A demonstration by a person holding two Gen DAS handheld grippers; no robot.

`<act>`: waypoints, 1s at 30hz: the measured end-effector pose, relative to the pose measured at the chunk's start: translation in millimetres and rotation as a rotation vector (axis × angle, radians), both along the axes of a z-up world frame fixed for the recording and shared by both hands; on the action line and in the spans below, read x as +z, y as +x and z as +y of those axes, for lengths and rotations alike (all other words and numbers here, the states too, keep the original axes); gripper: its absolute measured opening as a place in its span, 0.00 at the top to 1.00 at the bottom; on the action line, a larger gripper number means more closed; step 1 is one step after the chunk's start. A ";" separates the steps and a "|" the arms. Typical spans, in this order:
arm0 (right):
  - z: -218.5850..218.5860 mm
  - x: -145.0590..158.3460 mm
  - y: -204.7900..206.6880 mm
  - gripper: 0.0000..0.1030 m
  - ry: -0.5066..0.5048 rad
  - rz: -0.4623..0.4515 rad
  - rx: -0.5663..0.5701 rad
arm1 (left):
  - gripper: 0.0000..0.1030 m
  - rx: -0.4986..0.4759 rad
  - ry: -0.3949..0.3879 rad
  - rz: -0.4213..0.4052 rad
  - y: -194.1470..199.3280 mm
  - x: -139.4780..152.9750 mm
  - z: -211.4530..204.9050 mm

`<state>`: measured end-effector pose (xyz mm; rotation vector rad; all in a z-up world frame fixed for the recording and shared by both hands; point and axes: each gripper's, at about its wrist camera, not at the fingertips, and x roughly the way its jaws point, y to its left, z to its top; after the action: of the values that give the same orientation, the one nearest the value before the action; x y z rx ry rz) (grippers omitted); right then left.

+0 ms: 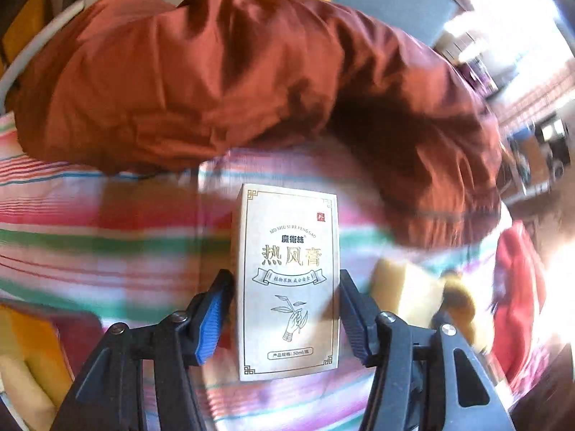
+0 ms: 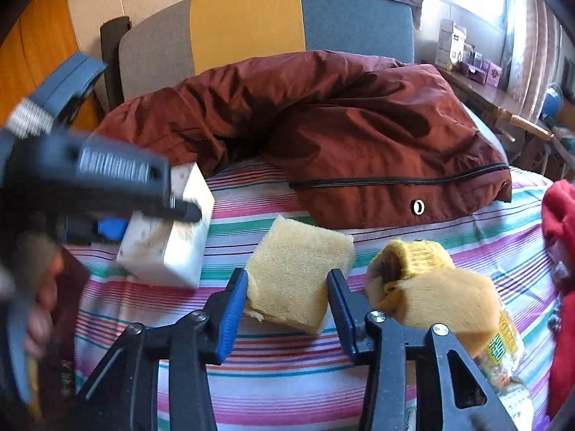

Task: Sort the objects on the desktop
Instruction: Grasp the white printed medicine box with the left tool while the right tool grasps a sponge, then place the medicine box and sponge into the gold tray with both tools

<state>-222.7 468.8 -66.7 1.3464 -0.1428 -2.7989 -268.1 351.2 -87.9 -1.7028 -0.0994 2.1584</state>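
The left tool (image 1: pixel 285 318) pinches one tan box (image 1: pixel 287 282) by its two long sides, so it is lifted off the striped bed (image 1: pixel 107 237) to be carried for sorting. The right tool (image 2: pixel 287 310) is spread wide around one yellow sponge (image 2: pixel 298 269), likely to grab it next. The sponge lies near the middle of the bed. One yellow sock (image 2: pixel 431 280) sits just beside it. One brown jacket (image 2: pixel 359 136) lies along the far edge.

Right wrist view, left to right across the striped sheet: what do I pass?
Left gripper holding the white box → yellow sponge between the right jaws → yellow glove → red cloth.
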 end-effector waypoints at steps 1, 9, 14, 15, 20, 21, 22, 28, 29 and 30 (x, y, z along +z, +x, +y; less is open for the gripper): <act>-1.6 2.8 2.2 0.57 0.002 0.003 0.006 | 0.44 -0.013 -0.011 0.022 7.5 1.4 -1.0; -22.7 16.9 26.7 0.61 0.026 0.018 0.052 | 0.46 -0.073 0.001 0.110 54.0 14.5 -17.4; -32.2 16.1 46.4 0.79 0.038 0.001 0.055 | 0.46 -0.086 0.031 0.128 55.0 16.5 -54.4; -33.4 15.7 49.4 0.80 0.047 0.000 0.055 | 0.46 -0.080 0.041 0.124 57.7 17.2 -57.8; -20.4 6.1 61.0 0.74 -0.015 -0.037 -0.002 | 0.46 -0.076 0.088 0.165 80.4 33.2 -79.7; -16.7 3.4 62.1 0.55 -0.033 -0.045 -0.016 | 0.46 -0.072 0.097 0.167 84.0 35.7 -84.9; -13.6 1.1 62.7 0.46 -0.051 -0.052 -0.026 | 0.46 -0.070 0.111 0.169 86.6 37.7 -89.1; -10.7 -4.4 50.7 0.16 -0.128 -0.074 -0.091 | 0.46 -0.079 0.155 0.212 105.0 54.4 -113.1; -12.3 -7.2 45.4 0.16 -0.121 -0.094 -0.109 | 0.46 -0.082 0.160 0.225 107.7 57.3 -116.1; -13.9 -9.9 41.1 0.16 -0.128 -0.106 -0.114 | 0.46 -0.082 0.165 0.232 109.9 59.9 -119.3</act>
<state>-181.6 455.0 -76.6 1.5007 -0.4067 -2.7523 -158.3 231.8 -28.0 -1.3345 -0.1376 2.2027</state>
